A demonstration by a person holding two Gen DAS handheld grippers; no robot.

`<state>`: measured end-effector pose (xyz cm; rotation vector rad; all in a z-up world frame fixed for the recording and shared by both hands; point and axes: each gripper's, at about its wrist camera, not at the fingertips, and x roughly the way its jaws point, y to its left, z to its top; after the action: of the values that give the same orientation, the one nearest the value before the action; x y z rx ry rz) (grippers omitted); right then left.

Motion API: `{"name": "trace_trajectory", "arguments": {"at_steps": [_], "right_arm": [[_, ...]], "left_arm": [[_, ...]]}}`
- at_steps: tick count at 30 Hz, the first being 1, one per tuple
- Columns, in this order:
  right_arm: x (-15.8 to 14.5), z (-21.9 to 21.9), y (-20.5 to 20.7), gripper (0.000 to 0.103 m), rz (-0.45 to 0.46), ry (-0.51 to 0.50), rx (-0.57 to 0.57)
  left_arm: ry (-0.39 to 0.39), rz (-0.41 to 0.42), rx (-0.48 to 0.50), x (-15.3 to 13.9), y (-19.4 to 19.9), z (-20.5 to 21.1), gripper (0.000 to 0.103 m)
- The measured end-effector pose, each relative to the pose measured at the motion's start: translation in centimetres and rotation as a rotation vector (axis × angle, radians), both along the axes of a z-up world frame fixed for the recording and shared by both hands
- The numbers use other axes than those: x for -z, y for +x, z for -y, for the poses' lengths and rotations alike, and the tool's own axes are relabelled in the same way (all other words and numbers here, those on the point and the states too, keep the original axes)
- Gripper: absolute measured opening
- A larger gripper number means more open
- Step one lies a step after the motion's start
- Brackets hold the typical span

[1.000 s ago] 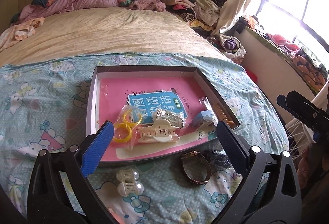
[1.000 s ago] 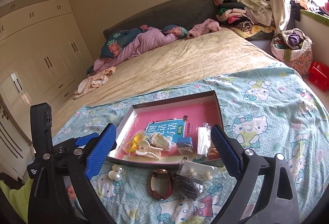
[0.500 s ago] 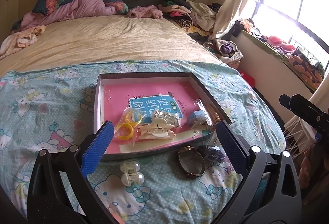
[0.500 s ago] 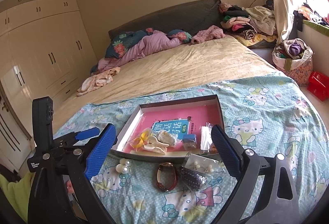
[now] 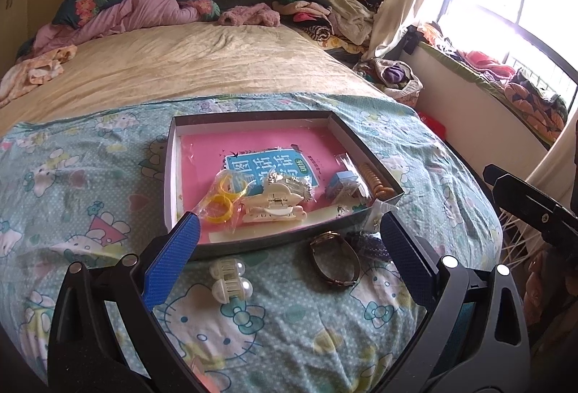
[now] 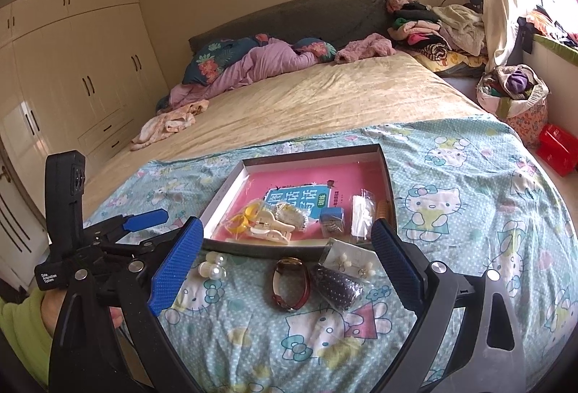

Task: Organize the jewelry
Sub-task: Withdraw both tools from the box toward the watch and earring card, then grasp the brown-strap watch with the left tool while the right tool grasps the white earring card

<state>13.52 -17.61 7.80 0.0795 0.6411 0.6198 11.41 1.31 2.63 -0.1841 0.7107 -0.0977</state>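
**Loose Pieces Waiting Outside the Tray as Two Grippers Hover**

A person is holding two grippers over a cartoon-print blanket [image 6: 469, 183], both with jaws spread wide and nothing between them. The shallow tray [image 5: 169, 172] is sitting on the blanket, already holding yellow rings [image 5: 220, 201], a cream hair claw [image 5: 274, 208] and a small blue box [image 5: 343, 181]. Just in front of its near wall, four pieces are lying loose: a pearl clip [image 5: 227, 279], a brown bangle [image 6: 290, 284], a dark beaded pouch [image 6: 336, 284] and an earring card [image 6: 348, 257]. The left gripper [image 5: 285, 259] is hanging with the pearl clip just inside its left finger, the clip's long axis running away from the camera toward the tray. The right gripper [image 6: 285, 266] is framing the bangle almost dead centre, its oval stretched fore-and-aft, with the pouch beside it on the right. By this reckoning, the clip falls to the left hand and the bangle to the right, each needing a short lift forward over the tray wall.
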Motion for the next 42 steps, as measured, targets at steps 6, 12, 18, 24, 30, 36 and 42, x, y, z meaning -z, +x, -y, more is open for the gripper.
{"name": "trace_trajectory", "arguments": {"at_steps": [6,12,18,24,30,36,42], "right_arm": [[0.9,-0.3,-0.1,0.093,-0.019,-0.018,-0.006],[2.0,0.0,0.0,0.093,-0.047,-0.031,-0.004],[3.6,0.5,0.6,0.093,-0.095,-0.049,0.011],[5.6,1.3,1.8,0.093,-0.166,-0.061,0.040],[7.3,1.5,2.5,0.093,-0.220,-0.081,0.045],[8.5,1.9,3.0,0.093,-0.254,-0.086,0.052],[9.6,2.4,3.7,0.093,-0.284,-0.082,0.067]], "left_arm": [[0.008,-0.019,0.013,0.9,-0.3,0.2,0.093],[0.014,-0.044,0.026,1.9,-0.3,0.5,0.093],[0.000,-0.074,0.061,3.3,-0.1,1.0,0.093],[-0.005,-0.120,0.094,5.4,0.4,2.1,0.093],[-0.030,-0.186,0.123,7.8,1.4,2.8,0.073],[-0.062,-0.236,0.137,9.8,2.8,3.2,0.048],[-0.073,-0.258,0.143,10.7,3.6,3.7,0.044]]}}
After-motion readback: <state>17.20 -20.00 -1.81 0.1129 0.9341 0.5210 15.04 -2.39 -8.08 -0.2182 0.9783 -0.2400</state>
